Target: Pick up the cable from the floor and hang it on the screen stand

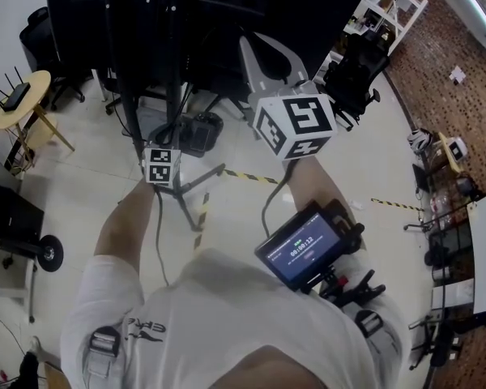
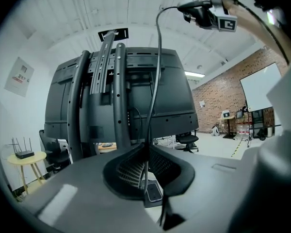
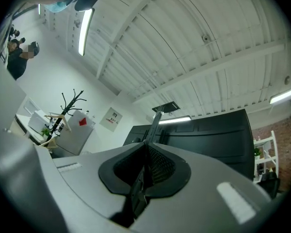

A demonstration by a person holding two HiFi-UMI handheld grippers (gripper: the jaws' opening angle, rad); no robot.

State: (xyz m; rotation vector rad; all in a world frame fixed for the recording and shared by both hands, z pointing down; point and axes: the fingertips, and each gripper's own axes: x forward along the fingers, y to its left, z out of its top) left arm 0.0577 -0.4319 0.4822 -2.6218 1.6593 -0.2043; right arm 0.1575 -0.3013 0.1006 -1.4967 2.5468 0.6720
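The screen stand [image 1: 146, 23] is a big black screen on black posts [image 2: 119, 96], right in front of me. A thin black cable [image 2: 155, 81] rises from my left gripper [image 2: 146, 147], whose jaws are shut on it, and arcs over to my right gripper [image 2: 184, 6], held high at the upper right. In the right gripper view the right gripper [image 3: 145, 147] is shut on a dark stretch of the cable [image 3: 138, 188], pointing up toward the stand's top bracket [image 3: 165, 107]. From the head view, the right gripper [image 1: 251, 51] reaches toward the screen, and the left one's marker cube [image 1: 160, 166] sits lower left.
The stand's legs [image 1: 196, 183] spread over the white floor with dark gear [image 1: 196, 132] at their base. A round yellow table with a router [image 1: 20, 100] stands at the left, a black office chair [image 1: 352, 75] at the right. Yellow-black tape [image 1: 251, 177] crosses the floor.
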